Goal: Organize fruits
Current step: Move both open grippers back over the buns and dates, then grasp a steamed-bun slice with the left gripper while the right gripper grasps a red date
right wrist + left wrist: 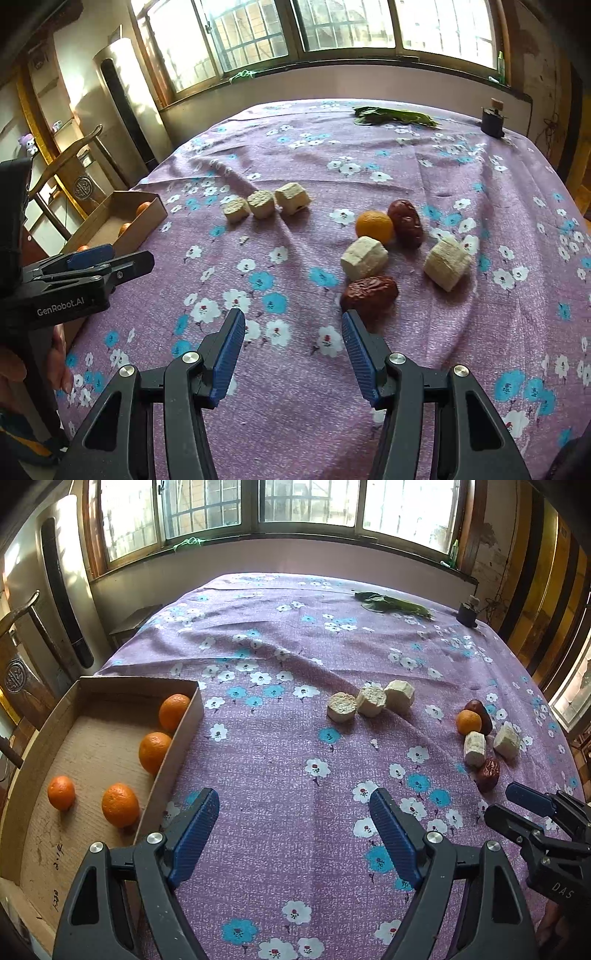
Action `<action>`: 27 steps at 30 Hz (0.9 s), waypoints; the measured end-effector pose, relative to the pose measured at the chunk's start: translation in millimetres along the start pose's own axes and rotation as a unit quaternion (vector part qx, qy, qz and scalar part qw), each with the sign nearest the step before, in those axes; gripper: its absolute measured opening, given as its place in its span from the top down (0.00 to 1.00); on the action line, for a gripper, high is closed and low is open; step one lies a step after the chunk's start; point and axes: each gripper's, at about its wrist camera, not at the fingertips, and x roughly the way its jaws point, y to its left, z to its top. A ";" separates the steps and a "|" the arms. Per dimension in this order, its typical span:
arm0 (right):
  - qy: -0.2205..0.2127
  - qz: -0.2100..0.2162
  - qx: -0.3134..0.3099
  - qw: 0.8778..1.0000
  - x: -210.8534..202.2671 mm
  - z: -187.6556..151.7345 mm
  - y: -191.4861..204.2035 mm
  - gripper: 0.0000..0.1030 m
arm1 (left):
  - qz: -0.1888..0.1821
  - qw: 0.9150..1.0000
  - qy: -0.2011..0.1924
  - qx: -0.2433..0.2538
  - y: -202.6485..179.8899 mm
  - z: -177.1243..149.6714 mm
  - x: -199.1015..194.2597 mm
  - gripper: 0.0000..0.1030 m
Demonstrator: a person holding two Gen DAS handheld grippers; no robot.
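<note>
**Purple floral cloth, one orange left to box up**

Purple flowered tablecloth [295, 369] covers the whole table, and I'll place everything else off the cardboard tray [177, 738] at its left edge. Four oranges [154, 751] already sit inside the tray, so I'd guess the job is most of the way done.

Well to the right of the tray, three pale cut chunks [261, 204] lie in a row, touching each other. Farther right again is the mixed cluster: the last loose orange [373, 226] right up against a dark red date [405, 223], two more pale chunks [364, 258] just in front, and a second date [369, 293] nearest the right gripper [293, 354]. Way off at the far edge there's some leafy greens [395, 116] and a small dark bottle [493, 118].

Left gripper [293, 825] hovers over bare cloth just right of the tray, jaws spread wide, nothing in them. Right gripper is the same, wide open and empty, with its right fingertip close to the near date.

Handling-wise, the orange looks light, round and firm-ish with a smooth skin, so it'll likely roll if nudged. I'd pinch it across the widest part, coming in from the side away from the date. The dates look wrinkly and soft, so go gentle, gripping across the short axis.
</note>
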 end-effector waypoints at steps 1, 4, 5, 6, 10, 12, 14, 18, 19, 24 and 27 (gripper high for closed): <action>-0.001 -0.001 0.005 1.000 -1.0 -0.3 -4.7 0.43 | -0.002 1.000 0.002 0.001 -2.6 1.3 2.9 0.20; -0.005 0.000 0.015 1.000 -3.0 -0.9 -13.8 0.43 | -0.004 1.000 0.012 0.004 -9.2 6.7 13.0 0.20; -0.006 0.000 0.015 1.000 -3.2 -0.5 -14.8 0.43 | -0.004 1.000 0.016 0.005 -11.1 8.5 17.0 0.20; -0.006 0.000 0.013 1.000 -3.2 -0.3 -14.9 0.43 | -0.004 1.000 0.020 0.005 -13.0 10.9 21.8 0.20; -0.007 0.003 0.010 1.000 -2.1 1.8 -17.2 0.43 | -0.001 0.999 0.034 0.005 -17.1 19.9 39.5 0.20; -0.008 0.008 0.014 1.000 -1.6 2.3 -19.8 0.43 | 0.001 0.999 0.039 0.002 -17.4 25.1 49.3 0.20; -0.008 0.012 0.017 1.000 -0.2 3.4 -22.1 0.43 | 0.000 0.999 0.046 -0.004 -17.1 30.6 59.3 0.20; -0.008 0.019 0.016 1.000 1.3 4.7 -24.3 0.43 | 0.009 0.999 0.050 -0.011 -18.2 42.0 77.4 0.20; -0.009 0.021 0.017 1.000 1.4 4.9 -25.0 0.43 | 0.009 0.999 0.048 -0.012 -18.1 44.6 80.8 0.20; -0.008 0.028 0.019 0.999 3.8 5.9 -28.1 0.43 | 0.012 0.999 0.039 0.004 -22.8 55.6 94.4 0.20; -0.009 0.030 0.020 0.999 5.0 6.9 -30.2 0.43 | 0.009 0.999 0.037 0.005 -23.2 60.2 103.1 0.20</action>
